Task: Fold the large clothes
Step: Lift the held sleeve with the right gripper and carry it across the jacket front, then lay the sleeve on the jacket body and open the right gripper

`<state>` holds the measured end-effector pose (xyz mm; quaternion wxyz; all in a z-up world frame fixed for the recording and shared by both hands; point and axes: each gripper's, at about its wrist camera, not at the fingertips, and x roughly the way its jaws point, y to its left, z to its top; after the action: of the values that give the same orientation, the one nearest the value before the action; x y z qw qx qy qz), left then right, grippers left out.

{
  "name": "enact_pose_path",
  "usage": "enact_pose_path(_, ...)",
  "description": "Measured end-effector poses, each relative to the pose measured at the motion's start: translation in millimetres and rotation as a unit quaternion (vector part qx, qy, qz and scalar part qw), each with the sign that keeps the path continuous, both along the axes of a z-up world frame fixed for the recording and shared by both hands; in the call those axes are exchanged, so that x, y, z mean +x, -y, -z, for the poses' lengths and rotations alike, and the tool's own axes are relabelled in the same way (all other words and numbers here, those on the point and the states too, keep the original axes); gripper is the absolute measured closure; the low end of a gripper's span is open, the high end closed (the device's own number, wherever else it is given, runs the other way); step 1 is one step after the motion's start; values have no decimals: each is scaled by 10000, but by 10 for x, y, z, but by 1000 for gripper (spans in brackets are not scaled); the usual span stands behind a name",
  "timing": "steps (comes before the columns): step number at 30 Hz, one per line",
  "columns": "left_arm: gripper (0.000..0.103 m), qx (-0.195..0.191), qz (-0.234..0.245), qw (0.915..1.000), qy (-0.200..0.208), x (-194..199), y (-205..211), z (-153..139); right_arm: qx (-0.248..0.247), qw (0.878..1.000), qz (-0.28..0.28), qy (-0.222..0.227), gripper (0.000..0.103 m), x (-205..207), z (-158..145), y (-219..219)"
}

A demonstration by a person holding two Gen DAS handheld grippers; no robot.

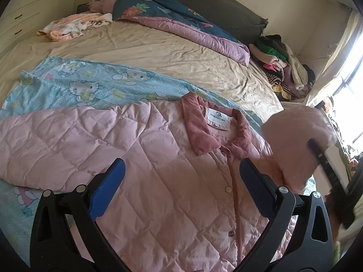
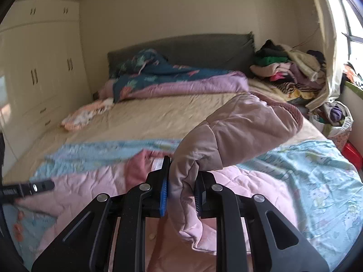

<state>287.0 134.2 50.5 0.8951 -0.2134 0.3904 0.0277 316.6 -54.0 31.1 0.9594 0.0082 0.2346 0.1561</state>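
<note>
The right gripper [image 2: 181,195] clamps the jacket [image 1: 140,158] sleeve [image 2: 238,131]; carry it left, flat across the front; the left gripper [image 1: 181,188], jaws apart, can pin the body.

Jacket [image 1: 140,158] was quilted pink cloth with a slight sheen, collar [image 1: 199,131] looked like corduroy maybe; bedsheet [image 1: 147,52] was wrinkled, satiny tan fabric.

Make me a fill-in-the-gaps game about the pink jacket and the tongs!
1. The right tongs are shut on the jacket's ____.
2. The left tongs are ____ above the jacket.
3. The jacket lies on a blue ____ sheet.
4. The jacket's collar has a white ____ inside.

Missing words: sleeve; open; Hello Kitty; label
</note>
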Motion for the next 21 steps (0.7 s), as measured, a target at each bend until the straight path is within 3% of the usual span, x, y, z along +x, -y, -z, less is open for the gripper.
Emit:
enact_pose_path(10, 8, -174, -195, 9997, -24, -2, -200, 45, -741, 9921, -811, -606, 84, -72, 732, -693)
enact_pose_path(21, 8, -566, -236, 9979, -202, -14, -264, 244, -1198, 9727, -1567, -1226, 77, -237, 1213, -1130)
